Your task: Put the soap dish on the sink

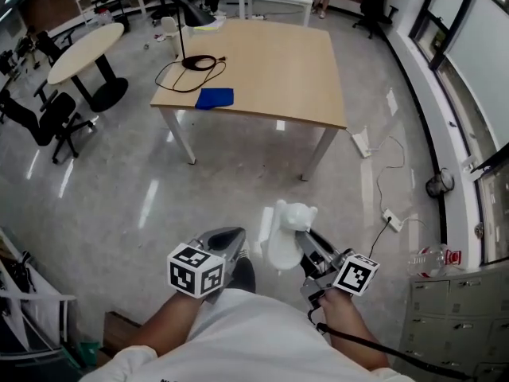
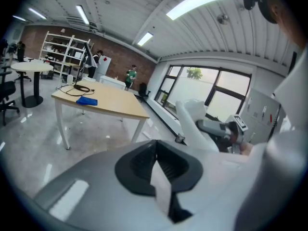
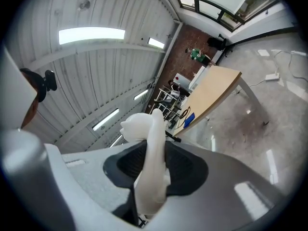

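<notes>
Head view first: the soap dish [image 1: 288, 231], a white moulded piece, stands on edge out over the floor [image 1: 119, 189]. The right gripper [image 1: 308, 251] has it clamped by its lower part, presumably so it can be carried in one hand without slipping. The left gripper [image 1: 231, 243] rides just beside it, apart from the dish and carrying nothing, so I judge it has no job at this step. Ahead stands a wooden table [image 1: 270, 62] with a blue cloth [image 1: 215, 98] and a coiled cable [image 1: 199, 64] on it. No sink shows anywhere, so the placing has not yet begun. Left gripper view: its jaws are pressed together with nothing between them, and the dish shows off to the right in the right gripper. Right gripper view: the jaws stand partway apart only because the dish's thin wall fills the gap. Both pads press on it, and the rounded, figure-like end pokes out past the tips.
</notes>
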### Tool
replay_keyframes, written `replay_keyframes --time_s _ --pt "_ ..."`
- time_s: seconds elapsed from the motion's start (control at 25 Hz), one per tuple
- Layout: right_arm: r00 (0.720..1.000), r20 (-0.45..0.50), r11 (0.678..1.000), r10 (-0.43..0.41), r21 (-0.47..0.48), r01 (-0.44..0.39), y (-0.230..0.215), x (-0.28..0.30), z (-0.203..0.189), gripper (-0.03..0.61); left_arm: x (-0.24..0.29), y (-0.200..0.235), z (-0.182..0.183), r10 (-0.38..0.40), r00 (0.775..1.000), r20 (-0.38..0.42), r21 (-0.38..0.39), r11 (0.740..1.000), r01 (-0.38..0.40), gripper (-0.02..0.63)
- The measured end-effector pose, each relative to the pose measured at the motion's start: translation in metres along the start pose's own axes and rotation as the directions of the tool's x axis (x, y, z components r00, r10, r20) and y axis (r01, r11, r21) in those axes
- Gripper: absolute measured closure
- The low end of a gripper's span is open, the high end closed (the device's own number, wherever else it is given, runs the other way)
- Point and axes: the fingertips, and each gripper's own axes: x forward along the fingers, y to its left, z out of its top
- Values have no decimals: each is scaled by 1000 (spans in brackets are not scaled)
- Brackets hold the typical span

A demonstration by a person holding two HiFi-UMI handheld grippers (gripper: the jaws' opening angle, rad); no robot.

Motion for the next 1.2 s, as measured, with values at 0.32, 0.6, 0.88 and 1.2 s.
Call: replay_keyframes --time_s 0.32,0.6,0.88,1.2 --pt "1000 13 994 -7 -106 8 -16 102 100 462 64 67 109 -84 994 71 40 996 82 607" --pt "996 91 996 -18 -84 26 -39 149 156 462 97 114 151 -75 996 48 36 997 73 607" --pt "997 60 998 -57 -21 58 -97 188 184 462 142 151 166 -32 999 1 -5 999 32 607" --pt "1000 -4 1000 23 6 -23 -149 259 245 462 208 190 223 39 999 -12 15 999 -39 607"
